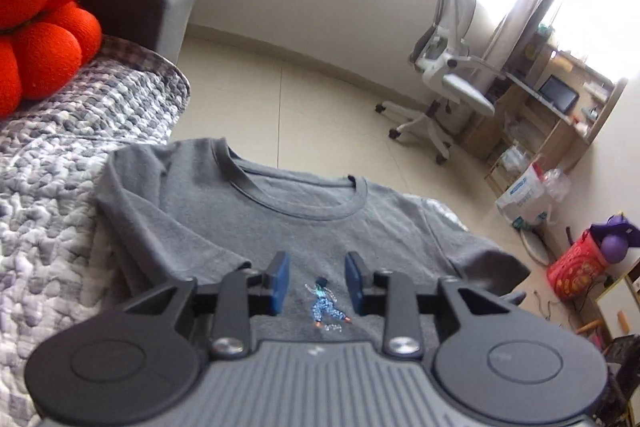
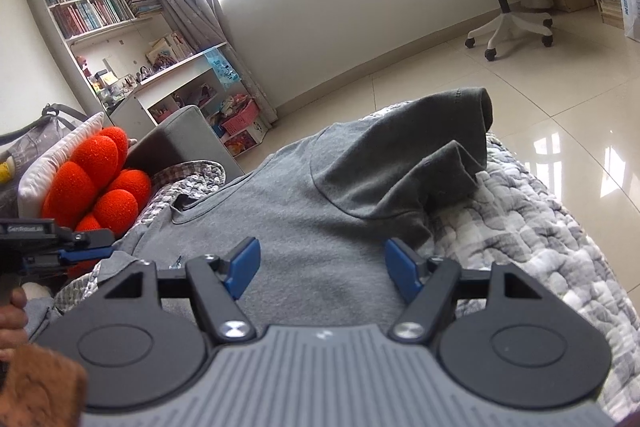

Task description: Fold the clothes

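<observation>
A grey T-shirt [image 1: 208, 211] lies face up on a grey-and-white quilted cover [image 1: 52, 211], collar toward the far edge. A small blue figure print [image 1: 326, 301] shows on its chest. My left gripper [image 1: 317, 281] hovers over that print, open, with nothing between its blue pads. In the right wrist view the T-shirt [image 2: 288, 219] has one sleeve [image 2: 404, 167] bunched and lifted at the far right. My right gripper [image 2: 323, 269] is open above the shirt's body and holds nothing. The left gripper [image 2: 68, 251] shows at the left edge, a hand [image 2: 12, 307] behind it.
A red lobed cushion [image 1: 44, 39] and a grey sofa arm [image 1: 140, 11] sit at the far left of the cover. Beyond the edge lie tiled floor [image 1: 320, 87], a white office chair [image 1: 444, 79], bags [image 1: 576, 263], a desk [image 1: 560, 103] and a bookshelf [image 2: 100, 7].
</observation>
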